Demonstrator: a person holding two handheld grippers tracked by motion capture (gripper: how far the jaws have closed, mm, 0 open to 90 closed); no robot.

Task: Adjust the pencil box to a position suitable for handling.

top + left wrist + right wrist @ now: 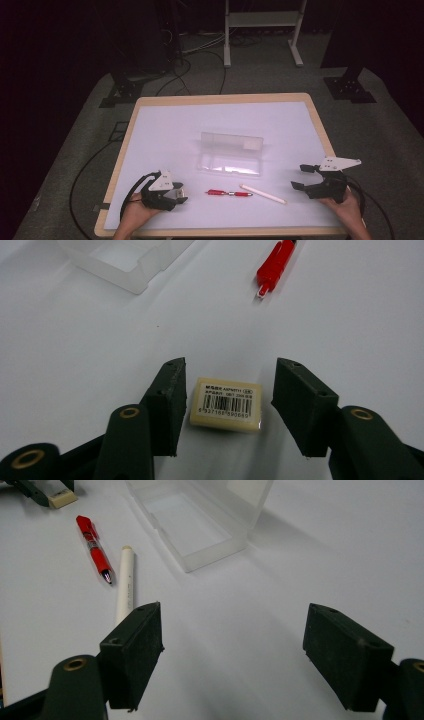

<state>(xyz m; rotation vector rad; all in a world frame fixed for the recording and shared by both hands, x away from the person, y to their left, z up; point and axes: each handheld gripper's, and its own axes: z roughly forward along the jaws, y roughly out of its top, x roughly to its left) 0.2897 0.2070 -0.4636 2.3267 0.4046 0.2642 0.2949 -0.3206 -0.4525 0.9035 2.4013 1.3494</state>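
Note:
A cream eraser (pixel 227 404) with a barcode label lies flat on the white table (pixel 165 135), between the jaws of my left gripper (pixel 231 371). The left jaw sits right at the eraser's edge, and a narrow gap shows at the right jaw. In the high view this gripper (pixel 181 194) is at the front left. My right gripper (pixel 299 176) hovers at the front right with its jaws wide and nothing between them (pixel 235 625). A red pen (pixel 230 193) and a white pen (pixel 262 194) lie between the two grippers.
A clear plastic box (pixel 231 160) with its lid raised stands open at the middle of the table, just behind the pens. Cables trail from both grippers over the table's front edge. Stands and a frame are on the floor beyond the table.

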